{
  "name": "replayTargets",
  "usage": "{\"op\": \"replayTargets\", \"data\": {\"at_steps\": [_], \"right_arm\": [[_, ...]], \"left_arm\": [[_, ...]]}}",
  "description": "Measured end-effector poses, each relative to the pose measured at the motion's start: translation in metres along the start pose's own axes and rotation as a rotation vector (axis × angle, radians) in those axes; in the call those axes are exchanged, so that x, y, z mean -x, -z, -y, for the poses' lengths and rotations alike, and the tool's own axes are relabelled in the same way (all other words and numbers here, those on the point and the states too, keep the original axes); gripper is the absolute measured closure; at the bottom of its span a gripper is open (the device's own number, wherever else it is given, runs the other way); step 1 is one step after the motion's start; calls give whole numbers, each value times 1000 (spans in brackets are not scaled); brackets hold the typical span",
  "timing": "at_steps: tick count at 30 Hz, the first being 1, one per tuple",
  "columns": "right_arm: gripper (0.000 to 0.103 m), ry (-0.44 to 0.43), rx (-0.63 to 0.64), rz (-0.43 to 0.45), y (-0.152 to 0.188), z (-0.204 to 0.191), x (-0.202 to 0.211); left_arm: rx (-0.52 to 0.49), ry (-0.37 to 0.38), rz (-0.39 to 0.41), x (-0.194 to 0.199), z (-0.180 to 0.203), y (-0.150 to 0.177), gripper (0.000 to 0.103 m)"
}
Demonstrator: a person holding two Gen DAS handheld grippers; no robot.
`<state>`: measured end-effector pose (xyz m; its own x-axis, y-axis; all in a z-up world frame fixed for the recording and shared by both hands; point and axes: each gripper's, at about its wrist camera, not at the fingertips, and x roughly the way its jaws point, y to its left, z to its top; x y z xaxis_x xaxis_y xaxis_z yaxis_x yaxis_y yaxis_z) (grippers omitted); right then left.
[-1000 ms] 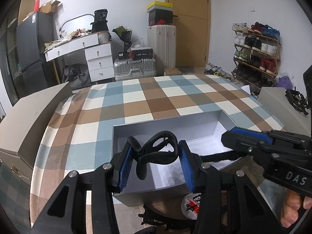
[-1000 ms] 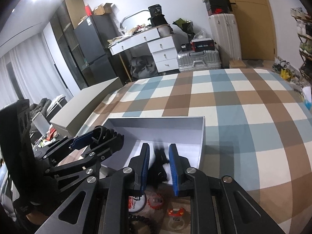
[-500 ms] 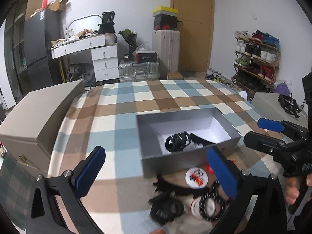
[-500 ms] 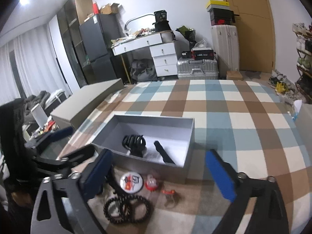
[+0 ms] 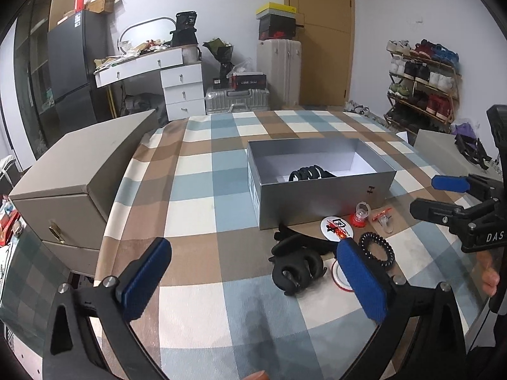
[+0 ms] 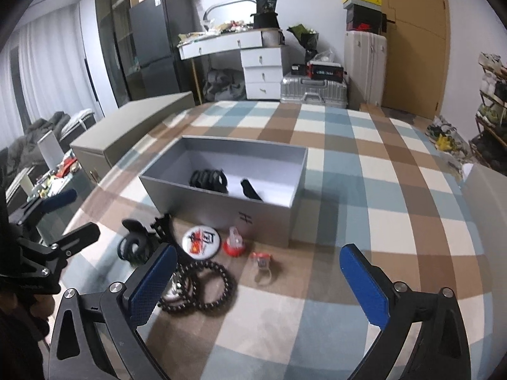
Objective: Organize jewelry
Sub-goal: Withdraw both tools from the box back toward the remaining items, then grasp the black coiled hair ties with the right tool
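Both grippers wide open and empty before the grey box (image 6: 221, 204).

We see the left gripper (image 5: 253, 281) and right gripper (image 6: 258, 280) holding nothing; two black hair clips (image 6: 209, 180) lie inside the box, beads (image 6: 202, 286) and a badge (image 6: 200, 240) just in front.

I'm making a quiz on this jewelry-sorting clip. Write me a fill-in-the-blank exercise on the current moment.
1. The grey box on the checked cloth has ____ dark items inside.
2. Both the left gripper and the right gripper have their jaws ____.
3. The round white badge lies ____ the box.
4. The dark bead bracelets lie on the ____.

Missing words: two; open; outside; cloth
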<state>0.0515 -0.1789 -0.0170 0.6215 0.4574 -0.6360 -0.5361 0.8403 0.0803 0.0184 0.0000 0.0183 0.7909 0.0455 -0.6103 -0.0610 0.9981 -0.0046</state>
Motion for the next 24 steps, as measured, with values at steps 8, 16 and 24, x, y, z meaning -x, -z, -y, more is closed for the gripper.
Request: {"op": "replayTargets", "data": {"at_steps": [8,16,24], "right_arm": [[1,-8,32,-67,13,-3,-15],[13,-93,55,-112,21,-18,-25],[40,-217,80,-156,28,-36,-35]], "left_arm": [[-19,-11,-11,-6,3,8,1],[-24,8,-33,-12,4,17,1],[-46,30,-61,-15,8,21,1]]}}
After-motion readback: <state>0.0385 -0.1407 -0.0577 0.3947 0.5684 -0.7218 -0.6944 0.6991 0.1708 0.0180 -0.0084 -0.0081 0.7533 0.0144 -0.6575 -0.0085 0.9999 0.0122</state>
